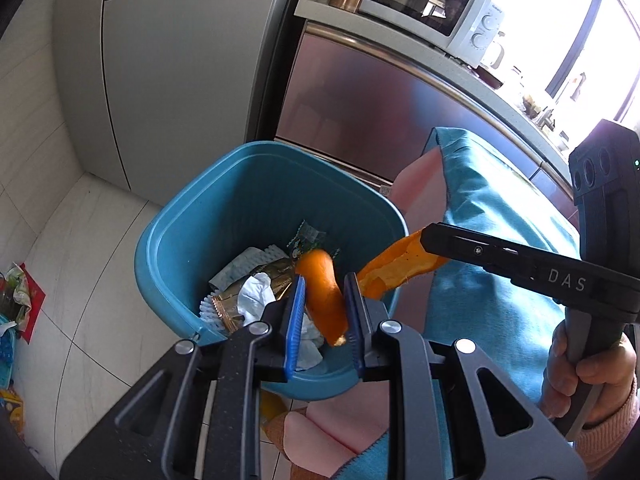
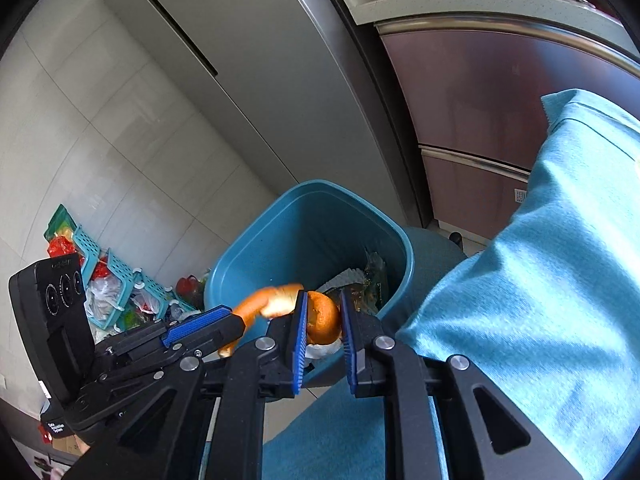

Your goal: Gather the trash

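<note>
A blue trash bin (image 1: 188,216) stands on the floor and holds wrappers and white tissue (image 1: 254,294). My left gripper (image 1: 324,304) is shut on a piece of orange peel (image 1: 324,296) over the bin's near rim. My right gripper (image 2: 323,320) is shut on a second piece of orange peel (image 2: 322,318) above the bin (image 2: 256,256). In the left wrist view the right gripper (image 1: 430,240) comes in from the right with its peel (image 1: 396,268) at the rim. In the right wrist view the left gripper (image 2: 224,320) sits at the left with peel (image 2: 256,306).
A grey refrigerator (image 1: 168,64) stands behind the bin. A counter with a microwave (image 1: 436,4) is at the upper right. A blue cloth (image 2: 540,260) covers a surface on the right. Teal baskets and bags of clutter (image 2: 108,284) lie on the tiled floor at the left.
</note>
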A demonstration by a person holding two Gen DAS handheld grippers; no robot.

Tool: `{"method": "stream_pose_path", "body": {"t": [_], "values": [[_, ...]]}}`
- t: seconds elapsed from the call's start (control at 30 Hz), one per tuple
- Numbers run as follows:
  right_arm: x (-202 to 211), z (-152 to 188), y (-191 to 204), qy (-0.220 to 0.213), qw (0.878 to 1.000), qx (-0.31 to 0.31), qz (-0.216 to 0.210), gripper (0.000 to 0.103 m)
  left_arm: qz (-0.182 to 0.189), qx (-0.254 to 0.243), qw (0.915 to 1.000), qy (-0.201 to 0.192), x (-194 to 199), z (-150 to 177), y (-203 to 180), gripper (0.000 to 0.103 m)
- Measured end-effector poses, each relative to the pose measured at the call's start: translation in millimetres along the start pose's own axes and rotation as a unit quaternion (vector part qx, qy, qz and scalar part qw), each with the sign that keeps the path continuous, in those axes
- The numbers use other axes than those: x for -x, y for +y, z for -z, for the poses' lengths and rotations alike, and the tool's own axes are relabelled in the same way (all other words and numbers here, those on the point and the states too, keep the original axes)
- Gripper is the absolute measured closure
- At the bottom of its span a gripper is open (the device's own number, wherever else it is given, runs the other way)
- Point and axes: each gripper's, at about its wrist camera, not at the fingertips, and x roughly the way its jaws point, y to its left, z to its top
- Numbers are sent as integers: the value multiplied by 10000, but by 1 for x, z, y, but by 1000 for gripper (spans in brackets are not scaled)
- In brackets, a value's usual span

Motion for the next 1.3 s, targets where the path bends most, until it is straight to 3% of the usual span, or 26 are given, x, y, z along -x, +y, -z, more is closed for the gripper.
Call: {"method": "stream_pose_path", "body": {"t": [0.03,0.33,0.47,0.7,0.83,0.93,1.1,1.3], "values": [[-1,0,1,23,10000,17,18,86,15,9,10000,19,-3,0,1,87],[-8,-1,6,21,10000,67,45,81,23,130,9999,91,-18,-1,7,86],[5,5,-1,-98,9999,41,-20,77,84,56,9999,-18,-11,1,4,73],[50,24,-7,-571,9983,112,-51,48,185,-139,9989,-409,19,9,-10,47],[87,43,-9,-965,9951,210,52,30,161,-307,9968,-724,41,18,-26,17],[116,60,-11,-1270,9911,330,227,20,102,-454,9933,-1062,60,28,-43,6],[165,94,-15,-1914,9787,395,627,7,-29,-770,9853,-1524,84,42,-78,6],[215,137,-24,-2625,9552,258,1342,7,-106,-1092,9738,-1991,101,59,-124,6]]}}
